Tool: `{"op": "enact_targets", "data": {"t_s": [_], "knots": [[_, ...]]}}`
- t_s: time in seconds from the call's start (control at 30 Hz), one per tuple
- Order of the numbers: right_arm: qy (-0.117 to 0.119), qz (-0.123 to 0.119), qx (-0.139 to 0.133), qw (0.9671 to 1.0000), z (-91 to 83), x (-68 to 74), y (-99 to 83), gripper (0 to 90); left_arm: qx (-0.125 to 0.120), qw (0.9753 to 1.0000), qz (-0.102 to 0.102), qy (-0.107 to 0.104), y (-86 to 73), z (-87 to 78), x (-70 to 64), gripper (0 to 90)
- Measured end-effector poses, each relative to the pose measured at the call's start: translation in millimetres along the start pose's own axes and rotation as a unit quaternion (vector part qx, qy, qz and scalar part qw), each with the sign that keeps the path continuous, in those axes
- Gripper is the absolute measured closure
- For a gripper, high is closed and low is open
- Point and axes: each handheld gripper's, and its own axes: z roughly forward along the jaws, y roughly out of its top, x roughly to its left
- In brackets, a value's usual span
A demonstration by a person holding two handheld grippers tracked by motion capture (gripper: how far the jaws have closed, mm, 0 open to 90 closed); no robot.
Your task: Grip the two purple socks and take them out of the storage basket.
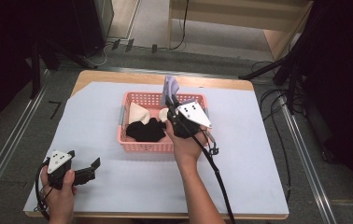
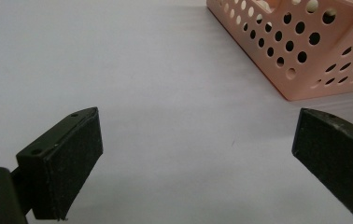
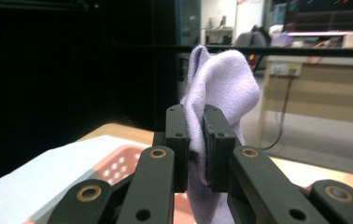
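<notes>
lilac cloth (image 3: 221, 84) pinched between right gripper (image 3: 194, 140) jaws, held up over the far right part of the pink basket (image 1: 142, 145) with black cloth (image 1: 145, 130) and cream cloth (image 1: 138, 113) inside; left gripper (image 1: 82, 169) spread wide, holding nothing, low over white sheet (image 2: 165, 93) near-left of basket.

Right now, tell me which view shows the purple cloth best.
The right gripper view: the purple cloth sits close up, pinched between the right gripper's shut jaws. The high view shows it small, held above the basket. The left gripper view looks at the basket's wall and the table.
</notes>
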Motion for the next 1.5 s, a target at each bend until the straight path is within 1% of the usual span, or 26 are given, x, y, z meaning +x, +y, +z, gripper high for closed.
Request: {"op": "enact_targets", "data": {"t_s": [0.1, 0.13, 0.23, 0.27, 0.3, 0.4, 0.5, 0.67, 0.7, 0.73, 0.77, 0.8, 0.83, 0.9, 0.93, 1.0, 1.03, 1.07, 1.13, 1.17, 1.23, 1.37, 1.4, 1.47, 1.5], "knots": [[-0.017, 0.000, -0.010, 0.9998, -5.4, -8.2, 1.3, 82.7, 0.000, 1.0000, -0.002, 0.000, 0.0, 0.0, -0.1, 2.7], [-0.022, -0.006, -0.012, 0.9997, -6.9, -11.3, 1.4, 82.8, 0.001, 1.0000, -0.002, 0.000, 0.0, -0.1, -0.1, 2.7], [-0.040, -0.009, -0.011, 0.9991, -10.9, -20.2, 1.2, 82.8, 0.001, 1.0000, -0.002, 0.000, 0.1, -0.1, 0.0, 2.7], [-0.045, -0.014, -0.012, 0.9988, -12.3, -24.3, 1.0, 82.8, 0.002, 1.0000, 0.000, 0.000, 0.1, -0.1, 0.3, 2.7], [-0.049, -0.010, -0.010, 0.9987, -14.2, -27.4, 0.8, 82.8, 0.002, 1.0000, 0.000, 0.000, 0.1, -0.1, 0.3, 2.7], [-0.066, -0.013, -0.011, 0.9977, -19.2, -40.0, 0.4, 82.8, 0.004, 1.0000, 0.004, 0.000, 0.2, -0.2, 0.6, 2.7], [-0.089, -0.009, -0.008, 0.9960, -24.6, -52.1, -1.1, 82.7, 0.001, 1.0000, 0.001, 0.001, 0.1, 0.1, 0.2, 2.6], [-0.121, -0.008, -0.001, 0.9927, -35.0, -73.6, -6.3, 82.8, 0.002, 1.0000, 0.000, 0.001, 0.0, -0.1, 0.1, 2.7], [-0.125, -0.002, 0.003, 0.9921, -37.3, -77.1, -7.7, 82.8, 0.002, 1.0000, 0.001, 0.001, 0.0, -0.2, 0.1, 2.6], [-0.131, -0.004, 0.003, 0.9913, -39.2, -81.3, -9.1, 82.8, 0.003, 1.0000, 0.001, 0.001, 0.0, -0.1, 0.0, 2.7], [-0.135, -0.002, 0.005, 0.9908, -41.2, -84.6, -10.6, 82.7, 0.003, 1.0000, 0.001, 0.001, 0.0, -0.1, -0.1, 2.7], [-0.135, -0.002, 0.005, 0.9908, -41.2, -84.6, -10.6, 82.7, 0.003, 1.0000, 0.001, 0.001, 0.0, -0.1, -0.1, 2.7], [-0.146, -0.004, 0.012, 0.9892, -44.8, -92.1, -13.8, 82.7, 0.004, 1.0000, 0.002, 0.001, 0.1, -0.2, -0.1, 2.7], [-0.151, 0.004, 0.016, 0.9884, -47.4, -97.0, -16.6, 82.6, 0.004, 1.0000, 0.002, 0.001, 0.1, -0.2, -0.2, 2.7], [-0.155, 0.003, 0.018, 0.9878, -48.3, -100.2, -18.4, 82.6, 0.004, 1.0000, 0.002, 0.002, 0.1, -0.1, -0.3, 2.7], [-0.162, 0.010, 0.028, 0.9864, -50.1, -104.7, -23.0, 82.5, 0.002, 1.0000, 0.000, 0.001, 0.1, -0.1, -0.3, 2.7], [-0.166, 0.010, 0.032, 0.9856, -50.5, -107.0, -25.5, 82.5, 0.002, 1.0000, 0.000, 0.001, 0.1, 0.0, -0.2, 2.7], [-0.171, 0.010, 0.040, 0.9844, -51.0, -108.5, -27.8, 82.5, 0.002, 1.0000, 0.000, 0.002, 0.0, 0.0, -0.3, 2.7], [-0.181, 0.013, 0.046, 0.9824, -52.7, -111.6, -33.5, 82.4, 0.002, 1.0000, 0.000, 0.002, 0.0, 0.0, -0.3, 2.7], [-0.187, 0.018, 0.051, 0.9808, -53.6, -112.8, -36.2, 82.4, 0.002, 1.0000, 0.000, 0.002, 0.0, 0.0, -0.3, 2.7], [-0.202, 0.023, 0.062, 0.9771, -55.3, -117.1, -41.5, 82.4, 0.002, 1.0000, 0.000, 0.002, 0.0, -0.1, -0.2, 2.6], [-0.231, 0.044, 0.077, 0.9690, -58.7, -124.7, -49.6, 81.2, 0.002, 1.0000, 0.000, 0.002, 0.0, -0.1, -0.2, 2.7], [-0.237, 0.049, 0.081, 0.9668, -59.4, -125.7, -50.7, 79.7, 0.002, 1.0000, 0.000, 0.002, 0.0, -0.1, -0.2, 2.7], [-0.247, 0.062, 0.084, 0.9634, -60.3, -127.5, -51.5, 73.1, 0.002, 1.0000, 0.000, 0.003, 0.0, -0.1, -0.3, 2.6], [-0.254, 0.067, 0.082, 0.9612, -60.9, -127.6, -51.8, 69.5, 0.002, 1.0000, 0.001, 0.003, 0.0, -0.1, -0.4, 2.7]]}}
